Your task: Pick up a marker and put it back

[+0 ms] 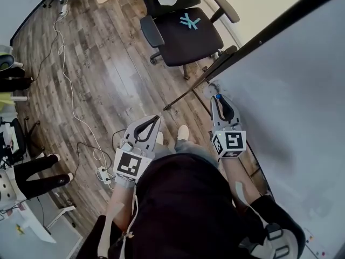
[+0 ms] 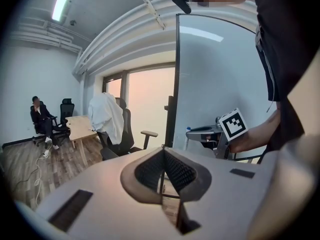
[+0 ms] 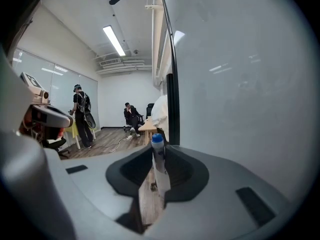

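At the left of the head view, the left hand-held gripper [image 1: 152, 124] is held over the wooden floor [image 1: 91, 74]. Its jaws are brought together with nothing between them. To its right, the right hand-held gripper [image 1: 221, 106] is clamped on a white marker [image 3: 161, 176] with a blue cap [image 3: 157, 139]. The marker's long axis runs along the jaws, with the cap pointing forward past the tips. The whiteboard [image 1: 302, 90] stands just right of the marker. The return spot is judged nearer this right hand, though no tray can be made out.
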Demonstrator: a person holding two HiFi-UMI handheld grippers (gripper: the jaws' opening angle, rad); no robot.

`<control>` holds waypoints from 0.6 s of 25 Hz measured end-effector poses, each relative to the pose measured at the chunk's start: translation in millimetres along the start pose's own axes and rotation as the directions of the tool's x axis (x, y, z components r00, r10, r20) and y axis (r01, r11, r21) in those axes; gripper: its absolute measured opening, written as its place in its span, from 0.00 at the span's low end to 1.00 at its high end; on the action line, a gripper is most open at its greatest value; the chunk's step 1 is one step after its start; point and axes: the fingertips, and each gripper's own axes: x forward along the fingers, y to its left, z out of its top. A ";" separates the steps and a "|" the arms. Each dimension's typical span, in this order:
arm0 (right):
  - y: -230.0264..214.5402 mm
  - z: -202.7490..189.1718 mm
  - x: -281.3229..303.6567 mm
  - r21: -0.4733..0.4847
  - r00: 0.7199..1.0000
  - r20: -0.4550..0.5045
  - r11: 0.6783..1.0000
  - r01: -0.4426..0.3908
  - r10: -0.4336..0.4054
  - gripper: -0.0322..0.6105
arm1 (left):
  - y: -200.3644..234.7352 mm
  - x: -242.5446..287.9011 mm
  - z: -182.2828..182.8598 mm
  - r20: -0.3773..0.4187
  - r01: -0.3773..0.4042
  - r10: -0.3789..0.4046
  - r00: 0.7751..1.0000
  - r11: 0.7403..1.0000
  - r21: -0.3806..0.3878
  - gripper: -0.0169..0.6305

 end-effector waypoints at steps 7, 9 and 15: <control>6.3 5.2 8.2 -0.026 0.999 -0.001 0.999 -0.038 0.038 0.18 | 7.4 -13.5 -1.4 0.012 -0.078 0.078 0.997 0.997 -0.021 0.04; 6.1 5.4 10.7 -0.035 0.999 -0.003 0.998 -0.044 0.044 0.18 | 8.4 -15.8 -1.8 0.003 -0.096 0.097 0.995 0.994 -0.044 0.04; 9.4 16.0 12.1 -0.073 0.999 -0.003 0.996 -0.053 0.053 0.18 | 13.3 -24.1 1.5 0.035 -0.126 0.127 0.991 0.991 -0.033 0.04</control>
